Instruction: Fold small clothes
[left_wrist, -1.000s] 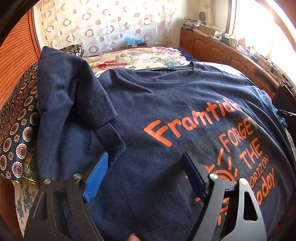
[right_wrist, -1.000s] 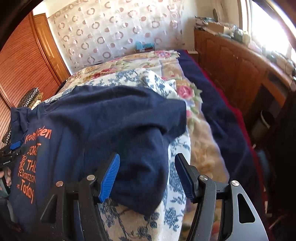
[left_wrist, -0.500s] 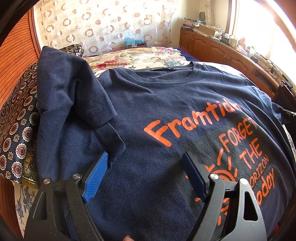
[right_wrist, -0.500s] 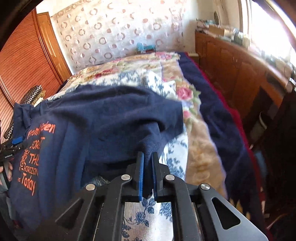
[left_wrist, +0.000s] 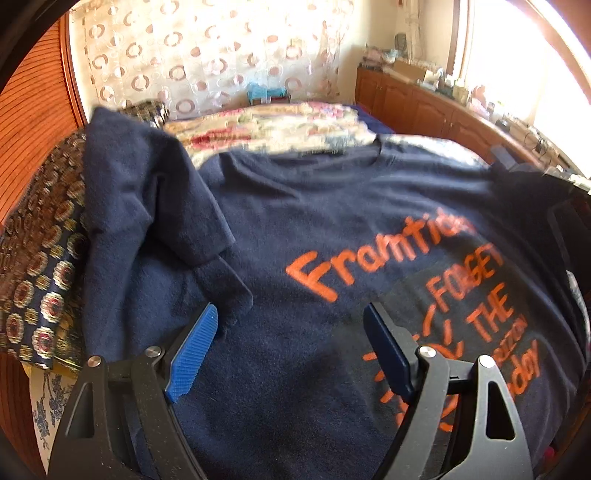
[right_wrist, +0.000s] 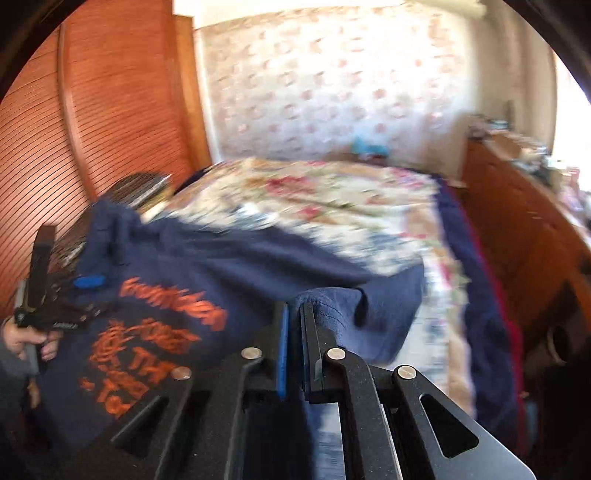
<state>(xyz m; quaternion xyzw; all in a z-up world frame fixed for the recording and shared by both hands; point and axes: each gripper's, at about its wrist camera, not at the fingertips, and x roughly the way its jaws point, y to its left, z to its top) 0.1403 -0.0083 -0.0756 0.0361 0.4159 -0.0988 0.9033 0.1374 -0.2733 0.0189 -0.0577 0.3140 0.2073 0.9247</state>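
Note:
A navy T-shirt (left_wrist: 332, 229) with orange lettering lies front up on the bed. Its left sleeve (left_wrist: 155, 192) is folded in over the body. My left gripper (left_wrist: 291, 325) is open and hovers low over the shirt's lower chest, holding nothing. In the right wrist view my right gripper (right_wrist: 293, 314) is shut on the shirt's right sleeve (right_wrist: 332, 306) and holds it lifted over the shirt (right_wrist: 207, 280). The left gripper (right_wrist: 88, 282) shows there at the far left, held by a hand.
The bed has a floral cover (right_wrist: 332, 199). A patterned dark cushion (left_wrist: 40, 280) lies left of the shirt. A wooden wardrobe (right_wrist: 92, 110) stands left. A wooden cabinet (right_wrist: 517, 221) with clutter runs along the right under a bright window.
My right gripper has closed on the right sleeve, lifted it, and swung left over the shirt. The left gripper has barely moved.

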